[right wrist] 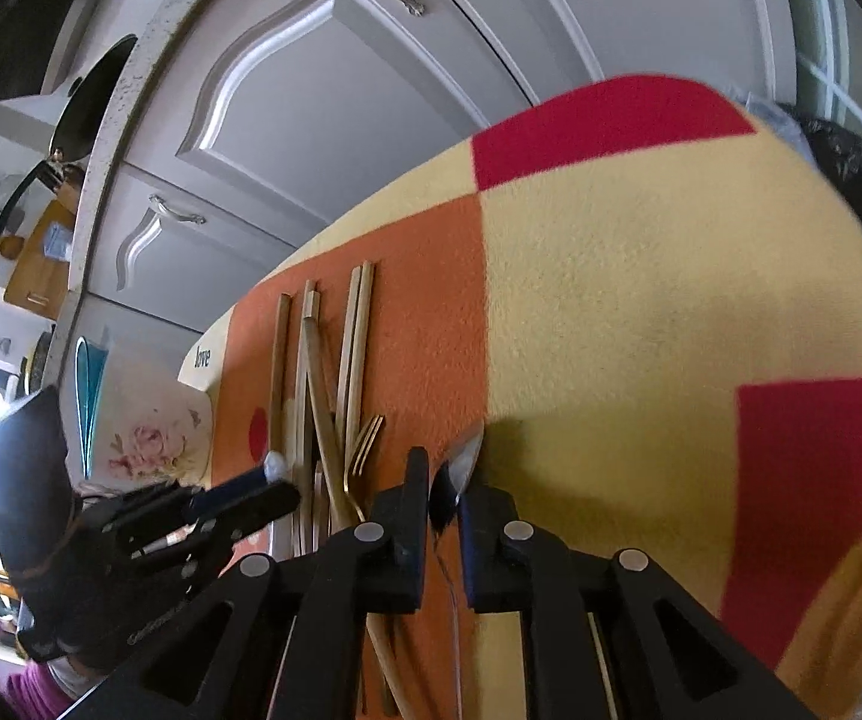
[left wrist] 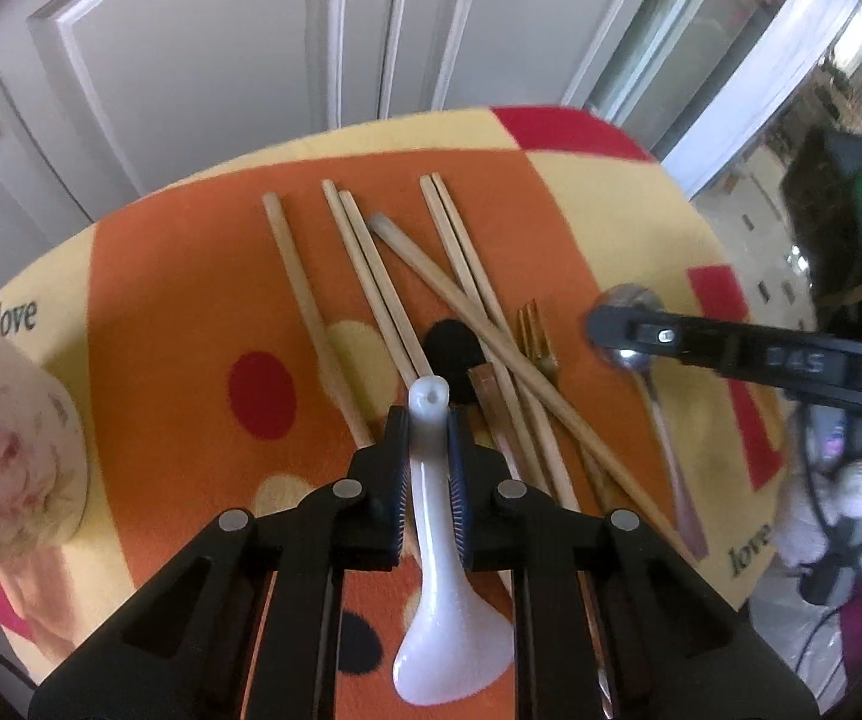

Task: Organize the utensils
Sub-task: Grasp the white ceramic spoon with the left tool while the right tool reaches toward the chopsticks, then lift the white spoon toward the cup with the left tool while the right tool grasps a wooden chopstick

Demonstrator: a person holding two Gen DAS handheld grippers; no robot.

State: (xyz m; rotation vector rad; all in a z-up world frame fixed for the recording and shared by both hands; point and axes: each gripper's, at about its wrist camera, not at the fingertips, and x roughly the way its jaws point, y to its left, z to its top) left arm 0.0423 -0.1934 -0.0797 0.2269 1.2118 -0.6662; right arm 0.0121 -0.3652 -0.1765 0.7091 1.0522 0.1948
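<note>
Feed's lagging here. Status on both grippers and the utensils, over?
Left gripper shut on white spoon. Right gripper shut on metal spoon. Chopsticks and fork loose on cloth; nothing blocking.

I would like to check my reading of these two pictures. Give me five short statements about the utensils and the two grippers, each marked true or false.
1. The left gripper is closed on a white ceramic spoon. True.
2. The right gripper is wide open above the fork. False: it is shut on the metal spoon.
3. The gold fork lies beside the chopsticks. True.
4. All chopsticks lie parallel. False: one crosses others.
5. The floral cup stands on a bare wooden table. False: a patterned cloth covers it.
</note>
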